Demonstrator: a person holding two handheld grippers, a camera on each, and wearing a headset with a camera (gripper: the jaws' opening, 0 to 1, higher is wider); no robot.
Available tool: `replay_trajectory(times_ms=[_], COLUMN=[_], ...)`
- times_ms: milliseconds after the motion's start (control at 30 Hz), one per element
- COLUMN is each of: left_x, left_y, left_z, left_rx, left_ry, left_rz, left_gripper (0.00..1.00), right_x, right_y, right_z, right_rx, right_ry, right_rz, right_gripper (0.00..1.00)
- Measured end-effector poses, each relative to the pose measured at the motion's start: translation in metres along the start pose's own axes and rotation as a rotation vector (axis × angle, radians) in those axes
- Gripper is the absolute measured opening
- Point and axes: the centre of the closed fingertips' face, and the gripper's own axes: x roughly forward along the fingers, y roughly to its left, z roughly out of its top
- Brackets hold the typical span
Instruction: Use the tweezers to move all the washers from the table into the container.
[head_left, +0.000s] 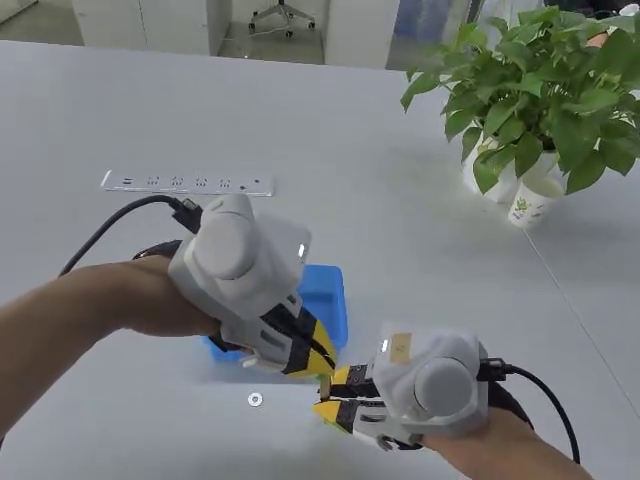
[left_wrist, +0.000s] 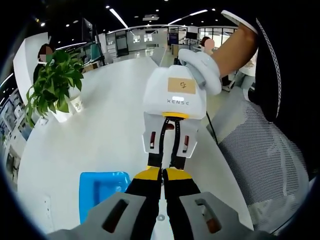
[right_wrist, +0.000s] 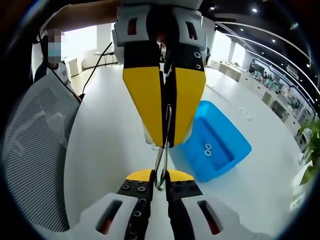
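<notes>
Two washers (right_wrist: 207, 149) already lie in the blue container (right_wrist: 222, 127); at least one more washer (head_left: 255, 400) sits on the table (head_left: 400, 200), just in front of the container and near both grippers. The tweezers (right_wrist: 161, 161) are up off the table, pinched between the pressed-together jaws of the left gripper (right_wrist: 167, 142) and, it seems, also those of the right gripper (right_wrist: 155, 176); I judge the task partly done, with that washer not yet picked up and dropped in.
</notes>
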Motion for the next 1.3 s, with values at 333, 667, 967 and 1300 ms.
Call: replay_trajectory(times_ms=[333,667,967,1300], left_x=[-0.013,-0.031,-0.045,-0.057], left_y=[0.004,0.018,0.036,0.058], left_z=[0.013,0.019,0.021,0.015], left_rx=[0.003,0.015,0.015,0.006], left_ry=[-0.018,-0.018,-0.023,-0.018], left_rz=[0.019,0.045,0.083,0.123], left_gripper=[0.05,0.05,0.05,0.05], right_x=[-0.01,-0.012,-0.01,0.001], right_y=[-0.007,-0.023,-0.043,-0.066], right_z=[0.015,0.033,0.049,0.062], right_rx=[-0.02,-0.054,-0.094,-0.111], right_ry=[-0.002,-0.006,-0.005,-0.018], right_rz=[-0.005,-0.015,-0.021,-0.014], right_gripper=[0.11,0.11,0.11,0.11])
